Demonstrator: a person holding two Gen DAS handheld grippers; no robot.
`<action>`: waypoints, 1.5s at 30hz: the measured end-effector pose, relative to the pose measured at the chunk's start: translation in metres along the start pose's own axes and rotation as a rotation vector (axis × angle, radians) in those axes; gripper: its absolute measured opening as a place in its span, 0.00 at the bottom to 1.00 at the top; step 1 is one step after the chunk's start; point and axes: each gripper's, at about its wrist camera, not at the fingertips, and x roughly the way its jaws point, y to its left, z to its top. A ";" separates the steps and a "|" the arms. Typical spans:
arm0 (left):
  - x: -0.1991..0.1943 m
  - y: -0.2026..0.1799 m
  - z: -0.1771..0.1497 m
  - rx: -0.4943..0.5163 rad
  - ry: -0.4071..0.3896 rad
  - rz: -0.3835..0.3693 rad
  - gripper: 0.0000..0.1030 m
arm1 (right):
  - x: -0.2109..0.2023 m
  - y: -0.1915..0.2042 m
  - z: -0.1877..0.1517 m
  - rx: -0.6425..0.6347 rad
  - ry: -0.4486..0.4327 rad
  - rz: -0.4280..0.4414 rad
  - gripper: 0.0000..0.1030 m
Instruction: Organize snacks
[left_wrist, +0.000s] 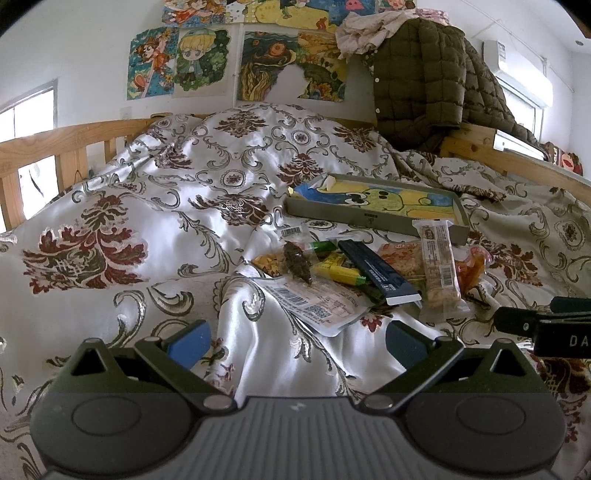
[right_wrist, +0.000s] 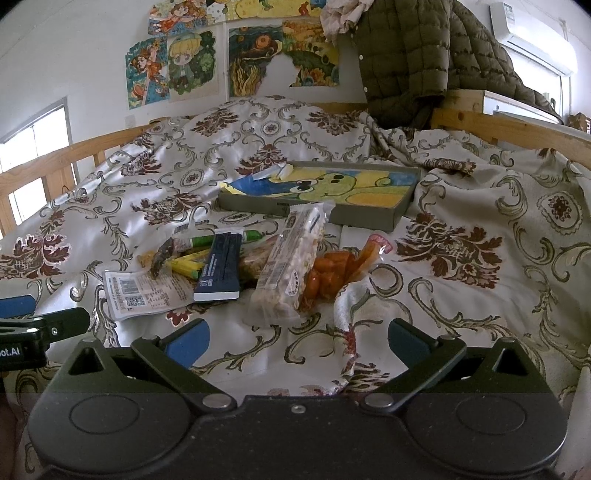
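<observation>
1. the left gripper (left_wrist: 297, 341) hovers low over the bed, its blue-padded fingers (left_wrist: 190, 343) spread wide with nothing between them, only the satin floral bedspread (left_wrist: 147, 206) below.
2. the right gripper (right_wrist: 297, 341) is likewise released, its fingers (right_wrist: 188, 341) apart and empty, just short of the snack pile.
3. the snacks lie in a loose heap on the bedspread, in front of a shallow grey tray (right_wrist: 369, 218) lined with a green cartoon drawing.
4. in the heap: a white flat pouch with a barcode (left_wrist: 314, 304) nearest the left gripper, a dark navy bar wrapper (left_wrist: 380, 273) lying over yellow-green packets (left_wrist: 338, 271), and a clear packet holding a dark brown piece (left_wrist: 297, 264).
5. a long clear pack of puffed rice bar (right_wrist: 295, 266) leans with its far end touching the tray's front wall; beside it on the right sits a clear bag of orange-red snacks (right_wrist: 332, 275).
6. the tray holds no snacks, only a small pale scrap (right_wrist: 284, 170) at its far corner.
7. a wooden bed rail (left_wrist: 55, 147) runs around the bed; an olive quilted jacket (left_wrist: 424, 81) hangs over it, and cartoon posters (left_wrist: 177, 62) cover the wall.
</observation>
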 end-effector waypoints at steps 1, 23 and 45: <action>0.001 0.001 -0.001 -0.008 0.002 -0.001 1.00 | 0.000 0.000 0.000 0.001 0.001 0.001 1.00; 0.048 -0.015 0.055 -0.071 0.068 -0.014 1.00 | 0.029 -0.027 0.023 0.091 0.010 0.041 1.00; 0.174 -0.045 0.108 -0.062 0.299 -0.194 0.99 | 0.097 -0.029 0.042 0.009 0.084 0.233 0.89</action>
